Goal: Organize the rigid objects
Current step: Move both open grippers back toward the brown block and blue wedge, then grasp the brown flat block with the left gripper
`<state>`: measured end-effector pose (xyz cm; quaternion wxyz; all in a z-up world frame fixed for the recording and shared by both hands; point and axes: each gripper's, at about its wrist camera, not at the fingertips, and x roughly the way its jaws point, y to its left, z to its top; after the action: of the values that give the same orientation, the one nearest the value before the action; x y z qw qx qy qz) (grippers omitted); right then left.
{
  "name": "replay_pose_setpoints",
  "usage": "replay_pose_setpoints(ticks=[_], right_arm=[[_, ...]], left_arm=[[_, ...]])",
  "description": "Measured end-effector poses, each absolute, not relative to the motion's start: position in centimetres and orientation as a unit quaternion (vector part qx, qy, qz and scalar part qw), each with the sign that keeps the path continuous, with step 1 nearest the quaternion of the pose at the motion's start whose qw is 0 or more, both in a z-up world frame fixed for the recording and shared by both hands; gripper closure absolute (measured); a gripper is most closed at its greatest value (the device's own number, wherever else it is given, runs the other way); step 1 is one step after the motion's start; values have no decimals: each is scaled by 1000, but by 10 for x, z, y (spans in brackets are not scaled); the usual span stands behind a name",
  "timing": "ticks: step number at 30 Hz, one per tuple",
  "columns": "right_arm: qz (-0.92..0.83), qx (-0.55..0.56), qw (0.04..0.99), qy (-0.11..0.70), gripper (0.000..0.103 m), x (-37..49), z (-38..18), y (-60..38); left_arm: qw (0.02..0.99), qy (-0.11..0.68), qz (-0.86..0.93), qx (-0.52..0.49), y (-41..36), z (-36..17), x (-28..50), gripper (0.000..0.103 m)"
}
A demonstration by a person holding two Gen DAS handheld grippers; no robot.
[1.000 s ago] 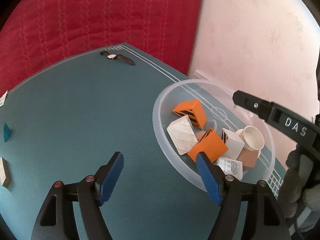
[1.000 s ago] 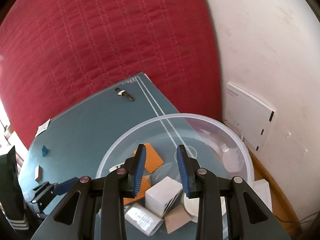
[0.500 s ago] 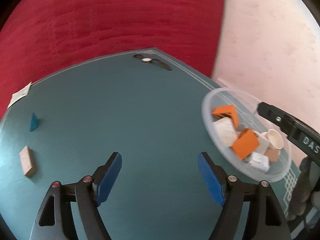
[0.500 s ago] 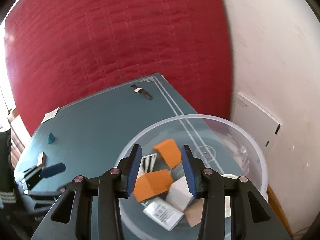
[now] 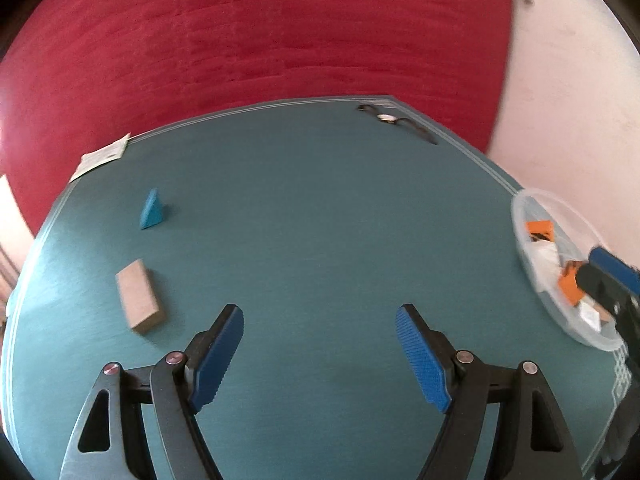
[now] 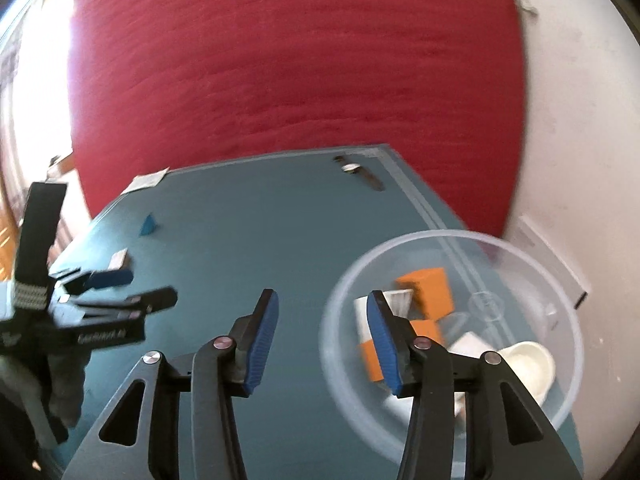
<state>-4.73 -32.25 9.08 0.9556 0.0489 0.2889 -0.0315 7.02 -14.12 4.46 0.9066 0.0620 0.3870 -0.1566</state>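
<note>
- On the left claw's (image 6: 108, 288) black body, seen from the right wrist, white lettering is too blurred to read.
- Across the teal worktop (image 5: 320, 220), pale border lines run along the edges; a red quilted cloth (image 5: 260, 40) hangs behind, a pale wall (image 5: 580, 100) at right.
- One blue wedge (image 5: 152, 210) and one tan block (image 5: 139, 302) lie far left, apart.
- One wristwatch (image 5: 394, 122) lies at the far corner; one paper label (image 5: 104, 156) far left.
- One clear bowl (image 6: 532, 256) at right holds orange and white blocks (image 6: 430, 290) and a cream cup (image 6: 528, 364).
- Left claw gapes wide, empty; right claw (image 6: 322, 344) has just been opening, nothing between.
</note>
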Motion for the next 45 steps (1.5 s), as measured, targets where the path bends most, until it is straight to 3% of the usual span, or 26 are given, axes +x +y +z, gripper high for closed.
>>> replay_pose_setpoints(ticks=[7, 10, 14, 40, 45], right_arm=[[16, 27, 950, 312, 50, -46, 79, -289], [31, 21, 947, 319, 48, -47, 75, -278], [51, 21, 941, 333, 41, -45, 68, -267], [92, 29, 919, 382, 41, -32, 47, -241], [94, 30, 916, 388, 41, -26, 45, -235]], left_arm=[[916, 384, -105, 53, -93, 45, 78, 14], [918, 383, -84, 50, -73, 43, 82, 6], [920, 385, -57, 55, -50, 38, 88, 2], [904, 407, -34, 128, -31, 17, 136, 1], [903, 409, -74, 108, -29, 18, 138, 16]])
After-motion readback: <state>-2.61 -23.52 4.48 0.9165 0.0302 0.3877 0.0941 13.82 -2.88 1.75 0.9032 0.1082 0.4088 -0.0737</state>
